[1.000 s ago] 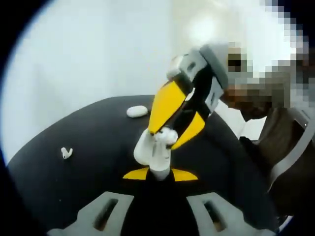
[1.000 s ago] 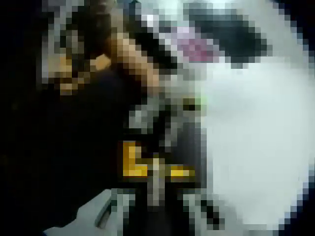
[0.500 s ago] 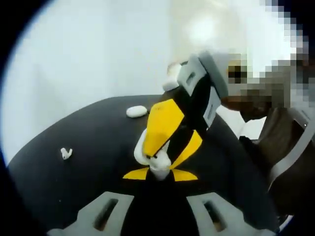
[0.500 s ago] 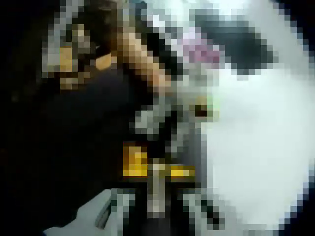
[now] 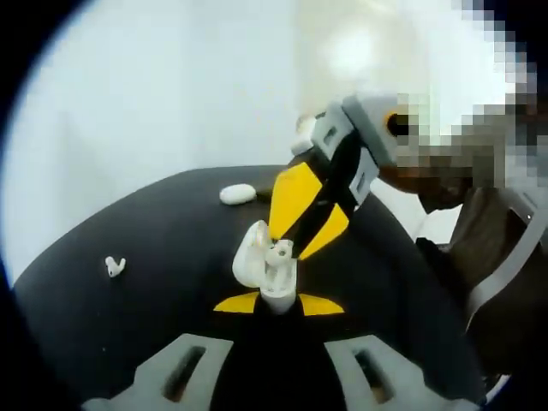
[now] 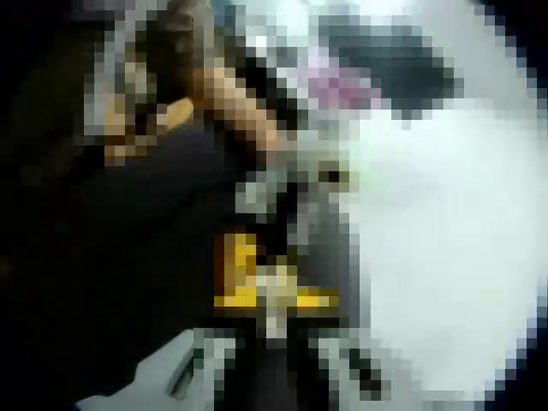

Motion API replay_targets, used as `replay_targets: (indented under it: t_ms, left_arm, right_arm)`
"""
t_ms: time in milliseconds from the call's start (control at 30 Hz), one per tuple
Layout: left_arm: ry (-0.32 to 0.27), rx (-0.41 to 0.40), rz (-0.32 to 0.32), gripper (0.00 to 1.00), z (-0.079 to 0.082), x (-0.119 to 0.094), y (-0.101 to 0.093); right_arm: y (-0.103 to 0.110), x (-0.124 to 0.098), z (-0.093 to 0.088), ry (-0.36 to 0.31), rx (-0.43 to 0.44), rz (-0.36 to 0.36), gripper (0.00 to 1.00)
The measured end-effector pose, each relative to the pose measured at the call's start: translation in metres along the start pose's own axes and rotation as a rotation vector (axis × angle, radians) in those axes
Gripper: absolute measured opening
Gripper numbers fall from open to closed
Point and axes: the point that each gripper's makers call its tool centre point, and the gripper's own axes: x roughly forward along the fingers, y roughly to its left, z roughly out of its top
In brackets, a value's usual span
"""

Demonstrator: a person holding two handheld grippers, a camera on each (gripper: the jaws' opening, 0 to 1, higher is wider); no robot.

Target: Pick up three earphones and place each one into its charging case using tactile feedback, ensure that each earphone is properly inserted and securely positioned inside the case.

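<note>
You clamped the open case (image 5: 265,272) in your left gripper (image 5: 278,305), steadying it so your right gripper (image 5: 310,229), grip unclear, could seat a bud (image 5: 279,251).

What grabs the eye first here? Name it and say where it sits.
The open white charging case stands out, clamped upright between the left gripper, mid-frame in the left gripper view. The right gripper, with yellow-and-black fingers, slants down from the upper right to its mouth. On the black table, a loose earphone lies at left.

Right gripper (image 6: 276,300) and its surroundings, too blurred to tell apart.
</note>
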Motion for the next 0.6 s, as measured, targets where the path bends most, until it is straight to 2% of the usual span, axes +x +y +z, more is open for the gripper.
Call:
replay_targets:
  t_ms: [67, 133, 167, 233, 367, 467, 533, 600]
  left_arm:
    - [0.0, 0.0, 0.0, 0.13, 0.0, 0.0, 0.0]
    - [-0.001, -0.001, 0.0, 0.13, 0.0, 0.0, 0.0]
    - [-0.001, 0.0, 0.0, 0.13, 0.0, 0.0, 0.0]
    - [0.0, 0.0, 0.0, 0.13, 0.0, 0.0, 0.0]
    - [0.0, 0.001, 0.0, 0.13, -0.001, 0.0, 0.0]
    - [0.001, 0.006, 0.002, 0.13, 0.0, 0.0, 0.0]
    - [0.002, 0.015, 0.004, 0.13, 0.0, 0.0, -0.001]
    - [0.002, 0.018, 0.005, 0.13, 0.0, 0.0, 0.0]
  right_arm:
    - [-0.002, -0.002, -0.001, -0.011, 0.092, -0.01, 0.12]
    - [0.001, -0.003, -0.002, -0.019, 0.253, 0.019, 0.12]
    - [0.002, -0.003, -0.005, -0.015, 0.395, 0.034, 0.12]
    - [0.007, -0.003, -0.007, -0.009, 0.526, 0.065, 0.14]
    - [0.004, -0.001, -0.011, -0.038, 0.807, 0.031, 0.17]
    - [0.003, 0.002, -0.016, -0.031, 0.91, 0.02, 0.18]
    - [0.001, 0.005, -0.018, -0.013, 0.923, -0.003, 0.18]
    - [-0.002, 0.007, -0.015, -0.029, 0.951, -0.018, 0.18]
